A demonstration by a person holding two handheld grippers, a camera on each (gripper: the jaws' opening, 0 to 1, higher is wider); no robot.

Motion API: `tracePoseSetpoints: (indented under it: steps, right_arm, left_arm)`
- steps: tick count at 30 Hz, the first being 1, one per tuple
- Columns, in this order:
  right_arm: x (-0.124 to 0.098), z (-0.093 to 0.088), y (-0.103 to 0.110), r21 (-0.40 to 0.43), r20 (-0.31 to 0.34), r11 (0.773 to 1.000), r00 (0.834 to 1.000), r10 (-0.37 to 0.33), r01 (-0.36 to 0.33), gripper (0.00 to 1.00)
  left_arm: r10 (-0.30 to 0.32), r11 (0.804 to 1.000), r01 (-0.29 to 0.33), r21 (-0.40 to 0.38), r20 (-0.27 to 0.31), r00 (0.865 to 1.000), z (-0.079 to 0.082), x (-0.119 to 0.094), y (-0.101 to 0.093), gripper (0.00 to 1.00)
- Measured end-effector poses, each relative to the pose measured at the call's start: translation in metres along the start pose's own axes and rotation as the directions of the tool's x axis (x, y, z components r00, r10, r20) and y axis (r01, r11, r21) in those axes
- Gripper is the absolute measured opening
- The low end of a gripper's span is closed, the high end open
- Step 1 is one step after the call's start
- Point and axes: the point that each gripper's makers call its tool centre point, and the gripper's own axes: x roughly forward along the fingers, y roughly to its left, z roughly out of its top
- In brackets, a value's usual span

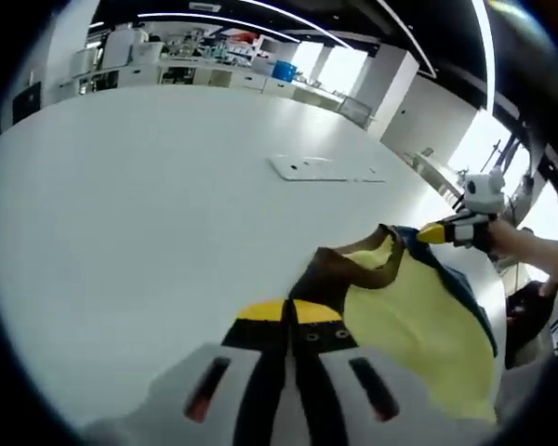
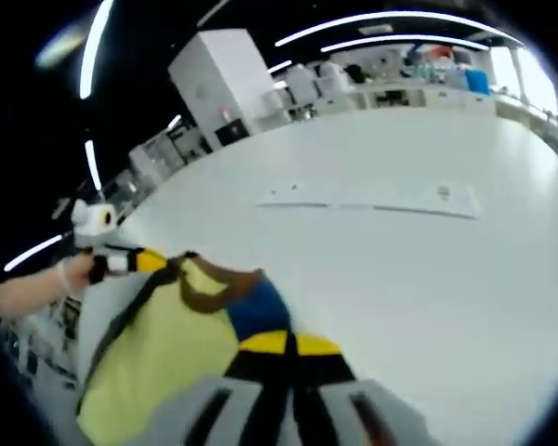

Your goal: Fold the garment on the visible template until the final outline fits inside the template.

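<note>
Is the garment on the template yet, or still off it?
Off it: both grippers, left and right, hold the yellow garment bunched; the template lies apart, bare.

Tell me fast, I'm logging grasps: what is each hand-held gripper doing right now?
Left hand-held gripper: closed, pinching the yellow garment at its brown collar.
Right hand-held gripper: closed on the same garment.

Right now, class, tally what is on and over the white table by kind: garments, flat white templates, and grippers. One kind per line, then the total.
Garments: 1, the yellow garment with brown collar and blue edging.
Templates: 1, the flat white template farther across the white table.
Grippers: 2, the left gripper and right gripper, fingers shut on the garment.
Total: 4
</note>
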Motion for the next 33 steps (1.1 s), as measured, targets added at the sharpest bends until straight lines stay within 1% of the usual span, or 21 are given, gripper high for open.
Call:
tracePoseSetpoints:
  steps: [8, 10, 12, 15, 16, 17, 19, 20, 21, 22, 23, 24, 25, 26, 27, 28, 30, 33]
  right_arm:
    - [0.002, 0.001, -0.001, -0.009, -0.019, 1.0, 1.0, -0.007, 0.007, 0.0]
    - [0.002, 0.001, 0.0, -0.024, -0.027, 1.0, 1.0, -0.008, 0.007, 0.0]
    - [0.001, 0.001, 0.002, -0.04, -0.035, 0.999, 0.999, -0.009, 0.007, 0.0]
    - [-0.002, 0.0, 0.001, -0.08, -0.041, 0.997, 0.999, -0.011, 0.007, 0.0]
    - [-0.003, 0.0, 0.002, -0.084, -0.038, 0.996, 0.999, -0.01, 0.007, 0.0]
    - [-0.004, 0.001, 0.003, -0.086, -0.037, 0.996, 0.999, -0.008, 0.005, 0.04]
    - [-0.006, 0.004, 0.005, -0.09, -0.03, 0.996, 1.0, 0.008, -0.011, 0.18]
    - [-0.009, 0.005, 0.007, -0.111, -0.027, 0.994, 1.0, 0.005, -0.008, 0.25]
    - [-0.012, 0.007, 0.008, -0.132, -0.02, 0.991, 1.0, 0.006, -0.009, 0.26]
    - [-0.014, 0.009, 0.008, -0.132, -0.017, 0.991, 1.0, 0.007, -0.009, 0.27]
    - [-0.015, 0.01, 0.009, -0.132, -0.016, 0.991, 1.0, 0.016, -0.018, 0.28]
    - [-0.018, 0.011, 0.012, -0.123, -0.013, 0.992, 0.999, 0.04, -0.041, 0.3]
    - [-0.019, 0.012, 0.011, -0.12, -0.012, 0.992, 0.999, 0.037, -0.038, 0.32]
    - [-0.022, 0.012, 0.014, -0.124, -0.011, 0.992, 0.999, 0.036, -0.037, 0.37]
    - [-0.026, 0.011, 0.017, -0.14, -0.01, 0.989, 0.999, 0.036, -0.037, 0.41]
    - [-0.028, 0.012, 0.017, -0.148, -0.007, 0.988, 0.999, 0.037, -0.038, 0.43]
    - [-0.035, 0.012, 0.022, -0.157, -0.001, 0.986, 0.999, 0.049, -0.049, 0.52]
    - [-0.044, 0.011, 0.031, -0.155, 0.002, 0.985, 0.997, 0.073, -0.071, 0.69]
  left_arm:
    - [0.001, 1.0, -0.001, -0.008, -0.011, 1.0, -0.002, -0.001, -0.002, 0.0]
    - [-0.001, 1.0, 0.001, 0.007, -0.011, 1.0, -0.002, -0.002, -0.004, 0.0]
    - [0.002, 1.0, -0.002, 0.014, -0.014, 1.0, 0.0, -0.002, -0.001, 0.0]
    - [0.01, 1.0, -0.01, 0.028, -0.001, 1.0, 0.003, -0.006, -0.001, 0.0]
    - [0.006, 1.0, -0.006, 0.028, 0.005, 1.0, 0.005, -0.008, -0.001, 0.02]
    - [0.001, 1.0, -0.001, 0.025, 0.012, 1.0, 0.009, -0.011, -0.002, 0.04]
    - [-0.001, 0.999, 0.0, 0.038, 0.023, 1.0, 0.013, -0.016, -0.004, 0.1]
    - [-0.011, 0.998, 0.009, 0.062, 0.034, 0.999, 0.017, -0.02, -0.008, 0.12]
    - [-0.011, 0.998, 0.009, 0.066, 0.04, 0.999, 0.019, -0.023, -0.008, 0.14]
    - [-0.014, 0.997, 0.01, 0.077, 0.051, 0.999, 0.022, -0.027, -0.009, 0.18]
    - [-0.016, 0.996, 0.011, 0.083, 0.057, 0.998, 0.023, -0.03, -0.011, 0.22]
    - [-0.017, 0.995, 0.011, 0.098, 0.065, 0.998, 0.025, -0.035, -0.013, 0.26]
    - [-0.011, 0.994, 0.005, 0.105, 0.064, 0.998, 0.026, -0.035, -0.007, 0.33]
    - [-0.007, 0.992, -0.002, 0.126, 0.069, 0.998, 0.028, -0.039, -0.004, 0.39]
    - [-0.007, 0.991, -0.003, 0.136, 0.071, 0.997, 0.027, -0.043, -0.009, 0.43]
    - [-0.006, 0.989, -0.005, 0.145, 0.075, 0.997, 0.027, -0.047, -0.011, 0.46]
    - [-0.016, 0.988, 0.004, 0.154, 0.078, 0.997, 0.029, -0.055, -0.013, 0.51]
    - [-0.033, 0.986, 0.018, 0.165, 0.087, 0.996, 0.03, -0.066, -0.021, 0.63]
